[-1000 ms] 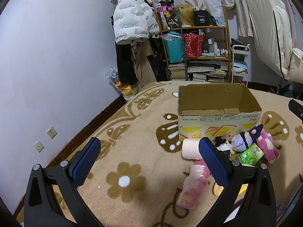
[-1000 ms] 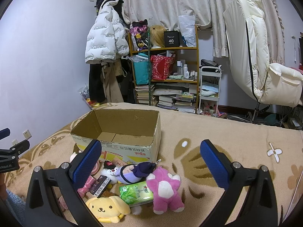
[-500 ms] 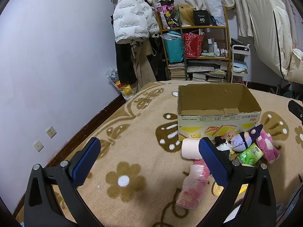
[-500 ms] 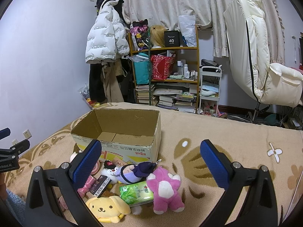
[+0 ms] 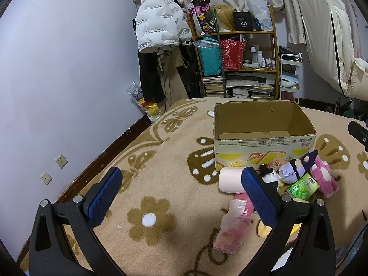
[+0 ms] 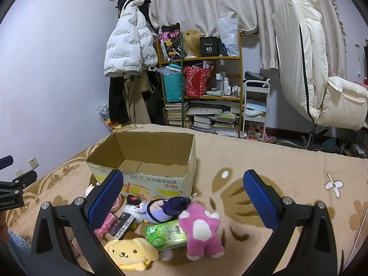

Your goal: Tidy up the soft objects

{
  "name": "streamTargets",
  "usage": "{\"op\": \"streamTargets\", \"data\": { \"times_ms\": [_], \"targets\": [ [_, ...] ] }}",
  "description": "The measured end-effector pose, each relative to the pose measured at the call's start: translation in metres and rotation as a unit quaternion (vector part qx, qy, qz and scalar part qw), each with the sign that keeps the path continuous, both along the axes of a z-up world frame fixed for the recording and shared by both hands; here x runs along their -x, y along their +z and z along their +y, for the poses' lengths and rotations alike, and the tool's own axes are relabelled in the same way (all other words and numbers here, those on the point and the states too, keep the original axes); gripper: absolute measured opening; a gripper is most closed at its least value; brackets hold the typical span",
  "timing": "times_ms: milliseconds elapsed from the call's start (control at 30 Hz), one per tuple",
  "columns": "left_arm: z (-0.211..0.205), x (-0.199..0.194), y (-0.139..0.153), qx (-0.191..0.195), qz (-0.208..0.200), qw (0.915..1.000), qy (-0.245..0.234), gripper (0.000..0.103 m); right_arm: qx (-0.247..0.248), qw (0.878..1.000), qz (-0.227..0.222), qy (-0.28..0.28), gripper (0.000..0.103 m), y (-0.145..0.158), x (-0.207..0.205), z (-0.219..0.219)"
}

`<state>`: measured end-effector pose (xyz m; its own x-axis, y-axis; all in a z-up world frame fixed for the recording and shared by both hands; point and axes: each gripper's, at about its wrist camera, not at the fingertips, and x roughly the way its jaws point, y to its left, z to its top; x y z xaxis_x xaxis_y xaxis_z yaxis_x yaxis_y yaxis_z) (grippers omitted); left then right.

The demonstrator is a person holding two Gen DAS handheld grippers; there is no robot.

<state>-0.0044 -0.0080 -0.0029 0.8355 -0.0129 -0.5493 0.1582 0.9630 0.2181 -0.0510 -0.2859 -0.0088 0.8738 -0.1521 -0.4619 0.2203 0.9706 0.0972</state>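
Left to right, as found. Hovering above the patterned blanket, left claw spread wide and gripping nothing; likely staged clear of the heap so as not to be crowding the other tool. Lying just right of it: pale pink roll touching the box front, and a pink wrapped packet nearer the camera, partly hidden behind the claw's right finger.

Sitting open-topped beyond the heap, cardboard box, showing only bare flaps inside; evidently positioned as the receiving container, with the loose items gathered against its near face for a short carry.

Crowding together in front of the box: yellow dog plush nearest the camera, green tissue pack touching it, purple-hatted doll lying on its side, pink bear plush face-up at the right end, touching the tissue pack. Small dark packet and black-and-white plush partly hidden; identity of smaller pieces not determinable.

Hovering over this heap, right claw also spread wide and empty, roughly bracketing the doll and bear; judged to be lining up a first pick. No item boxed yet.

Comparing against the frames half a second and one second back: no measurable change, both claws holding the same spread, items undisturbed.
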Motion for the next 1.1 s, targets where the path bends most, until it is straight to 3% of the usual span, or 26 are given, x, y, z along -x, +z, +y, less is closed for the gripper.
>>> {"op": "streamTargets", "data": {
  "times_ms": [633, 1100],
  "targets": [
    [-0.002, -0.002, -0.005, -0.003, 0.009, 1.0000, 0.002, 0.102, -0.004, 1.000, 0.006, 0.003, 0.103, -0.005, -0.003, 0.001],
    [-0.015, -0.035, -0.015, 0.007, 0.081, 0.9966, -0.018, 0.102, -0.056, 0.996, 0.068, -0.014, 0.103, -0.028, -0.027, -0.022]
  ]
}}
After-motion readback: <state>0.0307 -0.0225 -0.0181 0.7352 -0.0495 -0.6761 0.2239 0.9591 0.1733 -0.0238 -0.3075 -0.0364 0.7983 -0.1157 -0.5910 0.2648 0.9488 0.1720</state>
